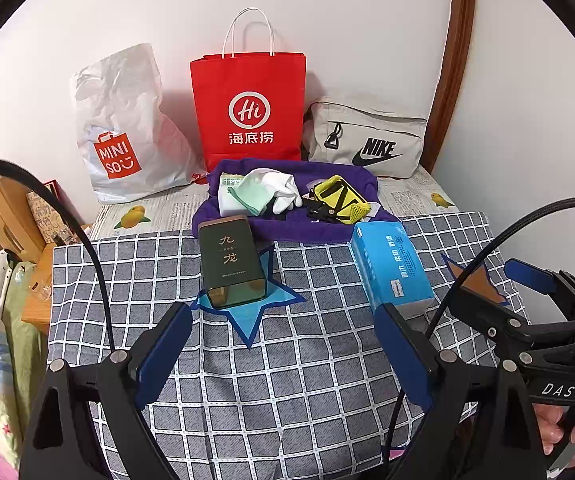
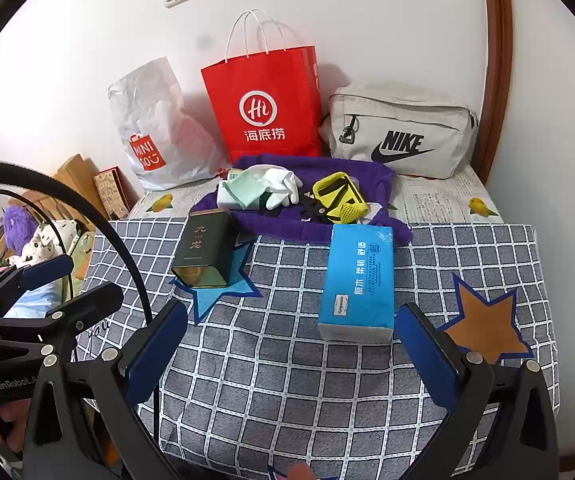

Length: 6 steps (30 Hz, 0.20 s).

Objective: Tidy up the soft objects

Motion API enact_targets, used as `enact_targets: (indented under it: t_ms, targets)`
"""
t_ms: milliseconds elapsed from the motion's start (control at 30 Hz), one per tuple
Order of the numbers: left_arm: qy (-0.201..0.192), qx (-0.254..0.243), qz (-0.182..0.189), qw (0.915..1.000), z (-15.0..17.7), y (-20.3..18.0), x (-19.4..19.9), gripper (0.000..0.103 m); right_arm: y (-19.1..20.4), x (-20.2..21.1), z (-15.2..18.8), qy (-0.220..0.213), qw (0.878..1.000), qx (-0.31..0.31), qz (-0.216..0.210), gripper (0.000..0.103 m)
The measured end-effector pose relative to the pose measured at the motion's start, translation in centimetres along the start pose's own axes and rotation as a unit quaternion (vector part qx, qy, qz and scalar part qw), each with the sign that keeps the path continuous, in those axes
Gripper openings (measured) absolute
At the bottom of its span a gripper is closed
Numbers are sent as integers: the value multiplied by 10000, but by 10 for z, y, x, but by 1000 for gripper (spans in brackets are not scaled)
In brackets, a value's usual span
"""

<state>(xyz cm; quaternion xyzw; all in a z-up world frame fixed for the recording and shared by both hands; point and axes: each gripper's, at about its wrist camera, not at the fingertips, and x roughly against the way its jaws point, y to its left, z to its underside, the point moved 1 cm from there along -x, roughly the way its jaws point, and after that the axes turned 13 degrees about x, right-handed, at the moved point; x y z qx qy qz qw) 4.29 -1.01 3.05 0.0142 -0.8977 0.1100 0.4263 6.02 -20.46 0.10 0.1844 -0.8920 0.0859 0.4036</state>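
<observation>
A purple cloth (image 1: 247, 228) (image 2: 287, 228) lies at the back of the checked cover. On it rest white gloves (image 1: 283, 188) (image 2: 283, 188), a mint cloth (image 1: 249, 196) (image 2: 243, 190) and a yellow pouch (image 1: 339, 198) (image 2: 339, 194). A blue tissue pack (image 1: 391, 264) (image 2: 357, 280) lies in front of it. My left gripper (image 1: 283, 320) (image 2: 87, 280) hovers open over the cover, nothing between its fingers. My right gripper (image 2: 291, 316) (image 1: 495, 296) is open too, with the tissue pack's near end just ahead of its right finger.
A dark green tin (image 1: 231, 264) (image 2: 205, 252) lies on a blue star patch (image 1: 255, 312); an orange star patch (image 2: 487, 328) is at the right. A white plastic bag (image 1: 123, 128), red paper bag (image 1: 249, 108) and grey Nike bag (image 1: 367, 140) line the wall. Wooden furniture (image 1: 3, 216) stands left.
</observation>
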Motion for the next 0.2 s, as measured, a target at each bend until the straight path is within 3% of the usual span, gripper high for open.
enact_targets:
  t_ms: [200]
  targets:
    - [-11, -5, -8, 10000, 0, 0, 0, 92, 0, 0, 0, 6, 10000, 1, 1, 103]
